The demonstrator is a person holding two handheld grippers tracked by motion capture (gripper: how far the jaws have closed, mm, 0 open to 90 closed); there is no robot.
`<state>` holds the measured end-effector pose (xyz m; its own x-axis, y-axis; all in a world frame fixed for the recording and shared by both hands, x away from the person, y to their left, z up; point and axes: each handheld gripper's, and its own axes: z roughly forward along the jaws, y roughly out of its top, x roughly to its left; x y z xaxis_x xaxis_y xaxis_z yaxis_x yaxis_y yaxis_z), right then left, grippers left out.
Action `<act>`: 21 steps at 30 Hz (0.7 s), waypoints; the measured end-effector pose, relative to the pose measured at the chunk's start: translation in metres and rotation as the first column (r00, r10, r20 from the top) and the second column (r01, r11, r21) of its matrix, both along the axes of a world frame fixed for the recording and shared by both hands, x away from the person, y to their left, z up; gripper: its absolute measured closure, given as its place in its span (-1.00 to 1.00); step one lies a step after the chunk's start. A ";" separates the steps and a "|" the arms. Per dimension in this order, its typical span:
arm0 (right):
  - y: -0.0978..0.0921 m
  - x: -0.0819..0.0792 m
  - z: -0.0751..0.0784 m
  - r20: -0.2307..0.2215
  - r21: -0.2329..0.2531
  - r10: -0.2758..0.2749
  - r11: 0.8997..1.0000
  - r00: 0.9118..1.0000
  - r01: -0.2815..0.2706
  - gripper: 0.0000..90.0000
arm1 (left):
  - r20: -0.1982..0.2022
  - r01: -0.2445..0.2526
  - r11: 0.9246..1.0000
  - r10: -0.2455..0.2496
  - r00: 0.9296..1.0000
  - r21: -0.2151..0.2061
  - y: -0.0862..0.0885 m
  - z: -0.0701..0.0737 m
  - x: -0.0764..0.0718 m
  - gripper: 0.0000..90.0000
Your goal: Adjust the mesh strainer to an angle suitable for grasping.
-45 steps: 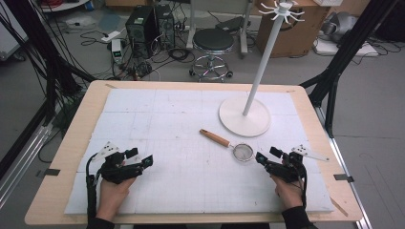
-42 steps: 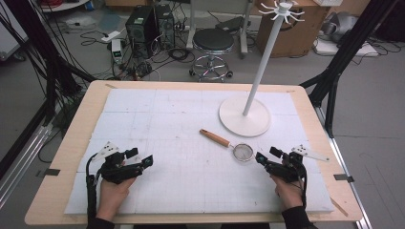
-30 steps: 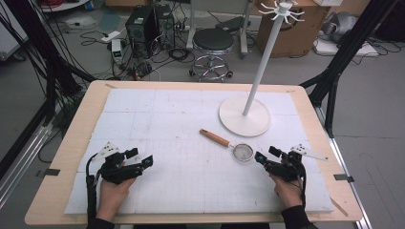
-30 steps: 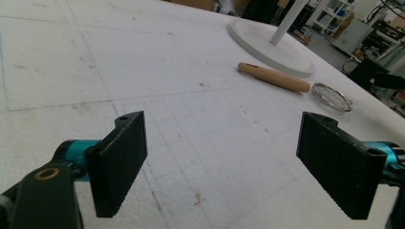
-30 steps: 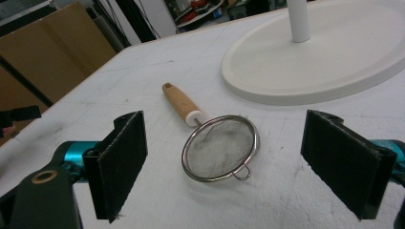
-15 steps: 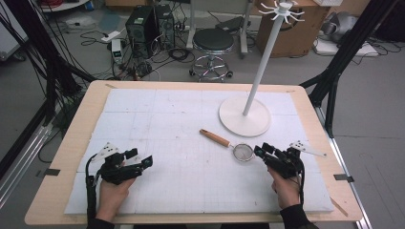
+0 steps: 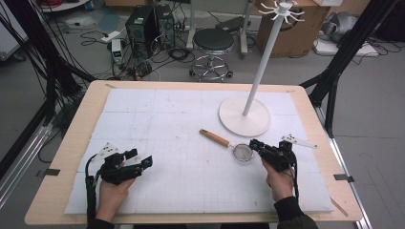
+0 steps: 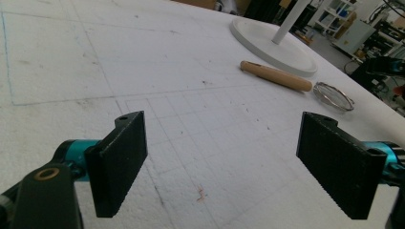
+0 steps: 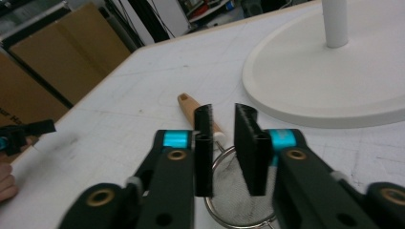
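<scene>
Two grippers work this table, and only one is engaged with anything. The small strainer (image 7: 234, 147) lies flat on the white foam mat (image 7: 157, 119) just in front of the round base of the white hook stand (image 7: 244, 116), its wooden handle (image 7: 215, 138) pointing away toward the middle of the mat and its wire-mesh bowl (image 7: 243, 152) nearest the person's right side. The right gripper (image 7: 256, 145) hangs directly over that bowl; in the right gripper view its jaws stand narrow, with only a slim gap between the pads, and the metal rim (image 9: 217, 160) of the bowl runs underneath them. That narrow setting suits pinching a thin wire rim rather than the thicker handle, though the pictures do not show the pads touching the metal, so it reads as a grasp being lined up, not one made. The left gripper (image 7: 139, 159) rests low on the near left of the mat, well apart from the strainer, its jaws spread wide and holding nothing; it appears parked out of the way, aimed across the mat toward the strainer. The stand beside the strainer, with hooks at its top, is probably where the strainer is meant to hang.
</scene>
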<state>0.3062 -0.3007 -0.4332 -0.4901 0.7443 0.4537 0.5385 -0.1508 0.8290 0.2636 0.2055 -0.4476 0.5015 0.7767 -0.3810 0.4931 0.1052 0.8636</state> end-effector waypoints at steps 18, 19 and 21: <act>0.039 0.041 0.012 -0.076 -0.056 0.051 0.997 0.996 -0.055 0.99 | -0.003 -0.002 1.000 0.002 1.000 -0.008 0.003 0.000 0.000 -0.59; 0.041 0.044 0.012 -0.087 -0.059 0.059 0.996 0.994 -0.064 0.99 | -0.002 -0.002 1.000 0.002 1.000 -0.012 0.003 0.000 0.000 -0.59; 0.046 0.049 0.012 -0.105 -0.062 0.071 0.995 0.992 -0.078 0.99 | -0.003 -0.001 1.000 0.001 1.000 -0.013 0.003 0.000 0.000 -0.59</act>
